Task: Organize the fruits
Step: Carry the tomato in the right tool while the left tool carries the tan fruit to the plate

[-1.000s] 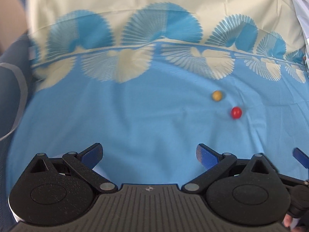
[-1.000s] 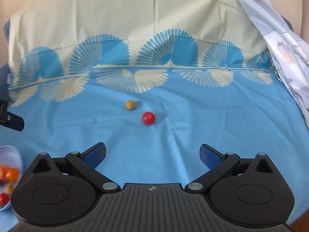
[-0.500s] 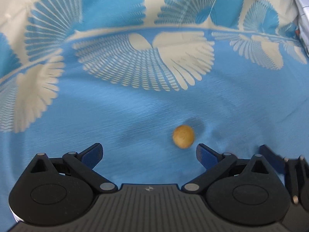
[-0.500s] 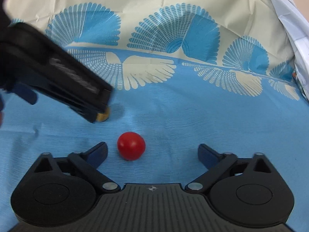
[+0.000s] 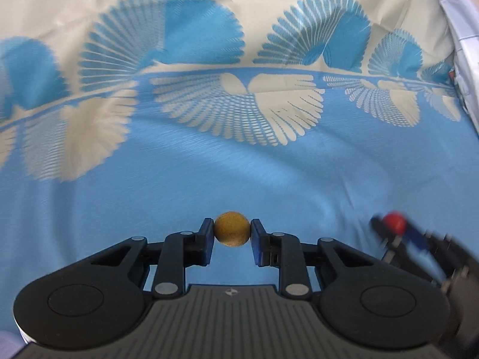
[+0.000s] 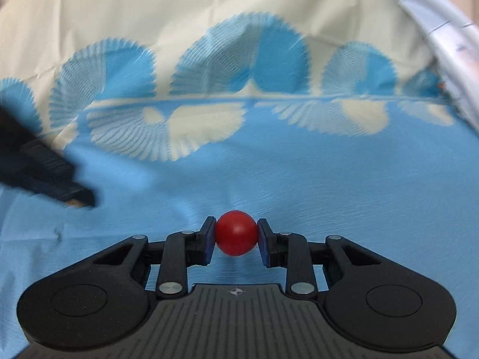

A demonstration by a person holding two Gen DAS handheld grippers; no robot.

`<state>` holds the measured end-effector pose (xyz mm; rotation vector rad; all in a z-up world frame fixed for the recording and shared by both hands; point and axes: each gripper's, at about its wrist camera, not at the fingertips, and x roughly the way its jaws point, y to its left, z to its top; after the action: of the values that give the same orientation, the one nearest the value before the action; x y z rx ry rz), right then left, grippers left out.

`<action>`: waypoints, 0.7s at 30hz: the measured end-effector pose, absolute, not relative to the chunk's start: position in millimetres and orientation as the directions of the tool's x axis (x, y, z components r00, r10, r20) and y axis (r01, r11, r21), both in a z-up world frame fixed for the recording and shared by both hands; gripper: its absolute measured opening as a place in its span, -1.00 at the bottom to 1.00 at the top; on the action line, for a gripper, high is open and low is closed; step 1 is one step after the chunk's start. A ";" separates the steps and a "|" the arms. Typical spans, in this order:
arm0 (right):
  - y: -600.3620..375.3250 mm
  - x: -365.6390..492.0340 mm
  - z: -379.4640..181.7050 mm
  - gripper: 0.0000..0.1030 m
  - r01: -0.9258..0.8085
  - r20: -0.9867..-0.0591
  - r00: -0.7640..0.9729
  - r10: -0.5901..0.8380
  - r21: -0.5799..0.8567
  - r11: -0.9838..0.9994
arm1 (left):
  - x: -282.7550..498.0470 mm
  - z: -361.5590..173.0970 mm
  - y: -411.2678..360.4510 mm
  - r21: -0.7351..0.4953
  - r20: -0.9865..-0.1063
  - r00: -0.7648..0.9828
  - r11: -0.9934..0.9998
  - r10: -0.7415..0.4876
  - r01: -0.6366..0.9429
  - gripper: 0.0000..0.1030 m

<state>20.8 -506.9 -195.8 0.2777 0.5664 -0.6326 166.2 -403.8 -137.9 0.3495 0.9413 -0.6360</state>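
On the blue cloth [image 5: 269,179], left tool [image 5: 232,234] pinches yellow fruit [image 5: 232,233], right tool [image 6: 236,234] red fruit [image 6: 236,232].

Ahead of left hand-held gripper [image 5: 232,233]: open blue cloth [image 5: 179,185], nothing standing on it. To its right, close by: right hand-held gripper [image 5: 395,224], narrowing passage there. Far right of both: hanging pale sheet [image 6: 443,30], closing off that side.

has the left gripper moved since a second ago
Yes. In the left wrist view the left gripper has advanced toward the fan-patterned border of the blue cloth, which now looms larger, and it is shut on the yellow fruit.
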 end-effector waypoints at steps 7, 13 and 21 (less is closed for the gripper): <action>-455.5 -52.7 -125.1 -0.41 0.576 -0.538 0.722 -0.434 0.121 0.808 | 89.6 -66.3 -294.9 0.024 -0.823 0.461 0.789 -0.333 0.614 -0.45; -372.1 -115.6 -73.5 -0.41 0.430 -0.544 0.790 -0.284 0.160 0.889 | 26.2 -21.4 -201.1 0.023 -0.813 0.492 0.826 -0.312 0.563 -0.45; -267.3 -160.1 -21.4 -0.41 0.220 -0.532 0.846 -0.045 0.270 0.937 | -38.9 7.1 -92.5 0.049 -0.813 0.535 0.888 -0.230 0.457 -0.45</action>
<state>-160.1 -267.3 -21.4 0.3309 0.5473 -0.1426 -38.9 -92.5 7.1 0.2697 0.9208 -0.4153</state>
